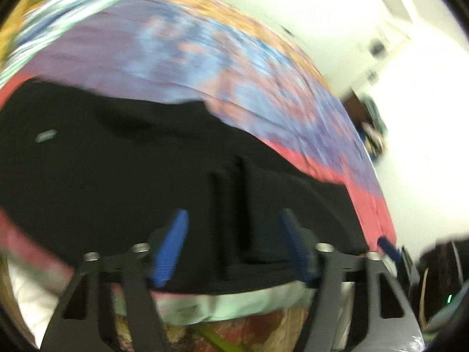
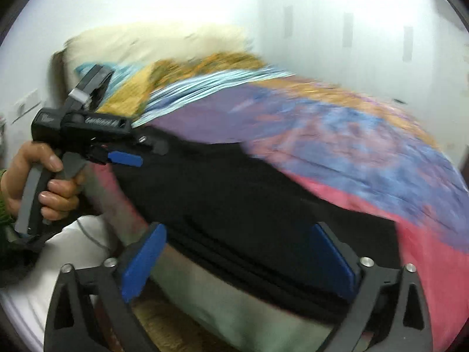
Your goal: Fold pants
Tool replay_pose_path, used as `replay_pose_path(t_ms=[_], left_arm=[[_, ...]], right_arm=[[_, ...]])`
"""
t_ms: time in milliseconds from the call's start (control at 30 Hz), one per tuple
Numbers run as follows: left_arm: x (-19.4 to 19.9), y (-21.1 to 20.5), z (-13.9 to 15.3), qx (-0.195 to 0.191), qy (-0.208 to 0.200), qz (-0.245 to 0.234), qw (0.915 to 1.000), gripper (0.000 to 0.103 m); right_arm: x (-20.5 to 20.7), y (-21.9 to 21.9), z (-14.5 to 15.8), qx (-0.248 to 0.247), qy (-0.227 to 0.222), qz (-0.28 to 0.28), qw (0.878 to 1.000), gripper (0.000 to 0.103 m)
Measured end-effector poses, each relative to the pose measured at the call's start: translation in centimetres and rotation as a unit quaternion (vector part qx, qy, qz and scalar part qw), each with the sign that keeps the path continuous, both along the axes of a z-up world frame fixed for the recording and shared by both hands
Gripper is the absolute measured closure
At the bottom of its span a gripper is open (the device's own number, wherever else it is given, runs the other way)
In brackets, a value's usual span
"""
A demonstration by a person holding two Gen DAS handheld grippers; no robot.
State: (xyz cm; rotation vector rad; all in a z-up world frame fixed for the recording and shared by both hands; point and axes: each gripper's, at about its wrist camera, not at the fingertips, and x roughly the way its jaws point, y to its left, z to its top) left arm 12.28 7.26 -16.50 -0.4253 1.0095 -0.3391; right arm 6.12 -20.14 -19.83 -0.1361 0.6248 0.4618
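Observation:
Black pants (image 1: 117,161) lie flat on a colourful bedspread (image 1: 181,55), with a small grey label near their left end. My left gripper (image 1: 234,245) hovers over their near edge, its blue fingers (image 1: 173,246) apart. A raised ridge of black cloth runs between them, and neither pad touches it. In the right wrist view the pants (image 2: 222,193) stretch across the bed's near side. My right gripper (image 2: 239,258) stands wide open over their doubled near edge, gripping nothing. A hand (image 2: 44,184) holds the left gripper (image 2: 126,158) at the pants' far left end.
The bedspread (image 2: 351,146) runs purple, blue, pink and orange, with a pale green border (image 1: 234,302) at the near edge. A cream pillow (image 2: 152,44) lies at the head of the bed. White walls stand behind, and dark clutter (image 1: 439,270) sits at the lower right.

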Motion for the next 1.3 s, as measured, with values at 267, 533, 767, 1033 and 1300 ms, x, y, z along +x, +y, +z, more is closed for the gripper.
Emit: replay_pose_path(t_ms=[267,533,767,1033,1300], left_arm=[[2.9,-5.8,-2.2,0.092,0.032,-0.041,0.9944,0.065],[1.3,-7.3,-1.7,0.130,0.053,-0.059,0.9884,0.100],[0.9,-4.7,-4.1,0.153,0.086,-0.022,0.9842,0.094],[0.8,-4.4,-1.7,0.172,0.039,-0.010,0.9843,0.029],[2.7,-5.4,-4.5,0.150,0.090,-0.037,0.9839,0.080]], right_arm=[[0.9,-7.1,0.0,0.071,0.036,-0.130,0.988,0.003],[1.0,-7.9,-0.7,0.084,0.048,-0.133,0.986,0.003],[1.6,-8.2,-1.3,0.089,0.057,-0.141,0.984,0.003],[1.6,-8.6,-1.7,0.093,0.068,-0.151,0.982,0.003],[1.5,-9.0,-1.8,0.099,0.073,-0.160,0.979,0.003]])
